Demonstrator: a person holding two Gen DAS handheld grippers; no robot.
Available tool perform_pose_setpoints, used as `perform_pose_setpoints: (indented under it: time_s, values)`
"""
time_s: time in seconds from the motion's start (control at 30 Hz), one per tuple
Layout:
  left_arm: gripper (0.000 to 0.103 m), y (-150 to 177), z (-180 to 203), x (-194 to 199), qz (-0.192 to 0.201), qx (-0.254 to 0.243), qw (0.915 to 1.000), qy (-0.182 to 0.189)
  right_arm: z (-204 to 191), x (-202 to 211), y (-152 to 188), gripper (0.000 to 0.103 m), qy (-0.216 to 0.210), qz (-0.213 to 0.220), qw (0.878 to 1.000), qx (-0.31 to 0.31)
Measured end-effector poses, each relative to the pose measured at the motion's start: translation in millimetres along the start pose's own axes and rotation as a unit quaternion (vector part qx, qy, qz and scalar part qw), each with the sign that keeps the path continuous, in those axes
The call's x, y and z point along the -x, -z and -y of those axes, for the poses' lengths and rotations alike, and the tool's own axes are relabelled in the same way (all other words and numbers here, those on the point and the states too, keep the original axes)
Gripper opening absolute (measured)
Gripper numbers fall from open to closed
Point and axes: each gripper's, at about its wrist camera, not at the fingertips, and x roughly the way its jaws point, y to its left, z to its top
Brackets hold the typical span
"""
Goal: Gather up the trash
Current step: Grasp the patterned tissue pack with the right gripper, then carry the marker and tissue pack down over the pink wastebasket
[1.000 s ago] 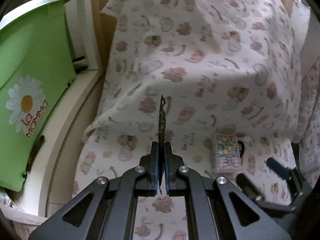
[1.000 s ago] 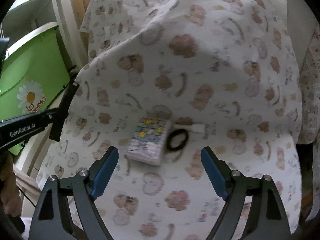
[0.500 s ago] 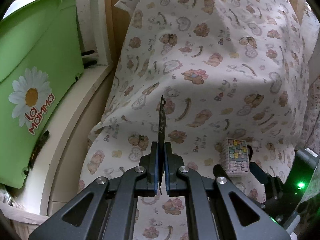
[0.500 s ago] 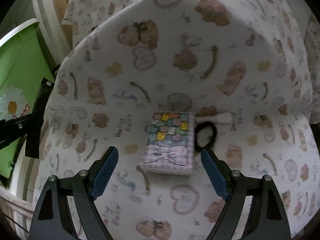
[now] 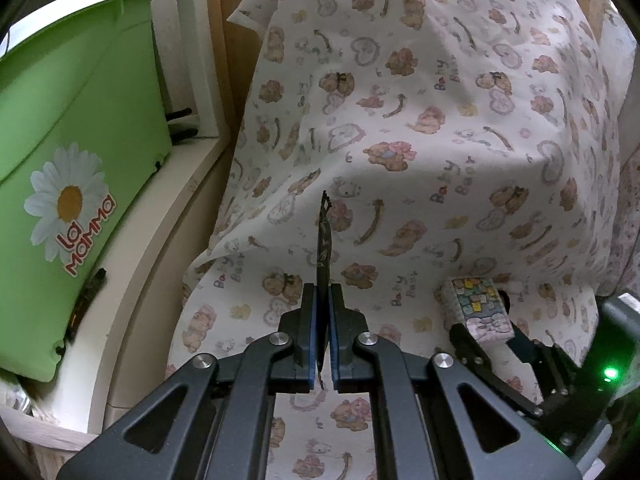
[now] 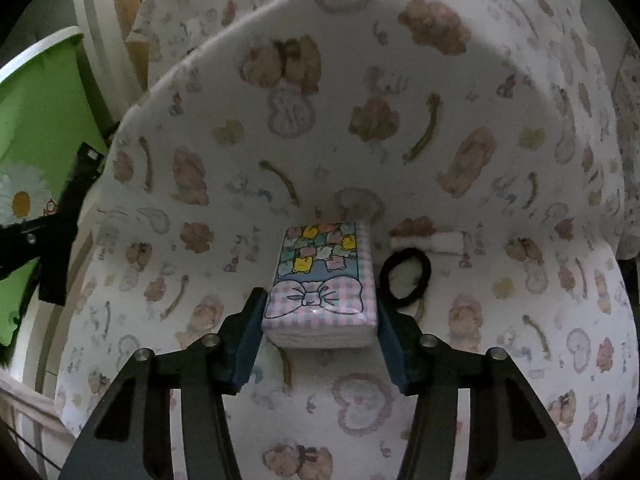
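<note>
Closing in, the right gripper has dropped over the one tissue pack, jaws just narrowed onto its sides.
One black hair tie lies beside it on the bear-print sheet; left gripper pinches one dark wrapper near one green bin.

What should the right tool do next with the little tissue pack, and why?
Probably lift it gently. The right tool has just been closing, and its pads now sit against both sides of the tissue pack, which lies on the sheet. The hair tie lies beside the pack, so go straight up.
</note>
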Motion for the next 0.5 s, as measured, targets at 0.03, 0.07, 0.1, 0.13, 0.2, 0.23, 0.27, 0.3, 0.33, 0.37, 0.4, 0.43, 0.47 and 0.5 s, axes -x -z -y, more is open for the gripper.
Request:
perform_pose_setpoints:
  time_s: [0.03, 0.07, 0.1, 0.13, 0.2, 0.23, 0.27, 0.3, 0.33, 0.37, 0.4, 0.43, 0.47, 0.5]
  values:
    - [0.005, 0, 0, 0, 0.000, -0.001, 1.0000, 0.000, 1, 3, 0, 0.055, -0.004, 0.003, 1.000, 0.003]
    - [0.005, 1, 1, 0, 0.000, -0.002, 1.0000, 0.000, 2, 11, 2, 0.055, -0.008, 0.009, 1.000, 0.011]
    - [0.005, 1, 1, 1, 0.001, -0.003, 1.0000, 0.000, 2, 15, 2, 0.055, -0.009, 0.013, 1.000, 0.018]
    - [0.005, 1, 1, 1, 0.000, -0.004, 1.0000, -0.001, 3, 20, 3, 0.055, -0.011, 0.017, 0.999, 0.027]
    - [0.005, 2, 1, 1, 0.001, -0.006, 1.0000, -0.001, 2, 29, 4, 0.055, -0.026, 0.027, 0.998, 0.055]
    - [0.005, 3, 2, 2, 0.001, -0.007, 1.0000, -0.001, 2, 35, 4, 0.055, -0.032, 0.031, 0.997, 0.066]
    - [0.005, 3, 2, 2, 0.001, -0.008, 1.0000, -0.002, 0, 37, 4, 0.055, -0.037, 0.034, 0.996, 0.073]
    - [0.005, 3, 2, 2, 0.001, -0.008, 1.0000, -0.002, 0, 42, 5, 0.055, -0.048, 0.037, 0.995, 0.086]
    - [0.005, 3, 1, 2, 0.001, -0.009, 1.0000, -0.002, 0, 45, 3, 0.055, -0.057, 0.037, 0.993, 0.094]
    - [0.005, 4, 1, 3, 0.002, -0.010, 0.9999, -0.003, 3, 50, 4, 0.055, -0.068, 0.037, 0.992, 0.104]
    - [0.005, 4, 1, 3, 0.002, -0.011, 0.9999, -0.004, 6, 54, 5, 0.055, -0.082, 0.036, 0.990, 0.112]
    - [0.005, 5, 0, 3, 0.002, -0.011, 0.9999, -0.004, 11, 62, 8, 0.055, -0.093, 0.033, 0.988, 0.114]
    - [0.005, 5, 0, 3, 0.002, -0.012, 0.9999, -0.004, 13, 67, 11, 0.055, -0.106, 0.028, 0.987, 0.114]
    - [0.005, 6, 0, 4, 0.002, -0.013, 0.9999, -0.005, 18, 70, 13, 0.055, -0.118, 0.021, 0.986, 0.113]
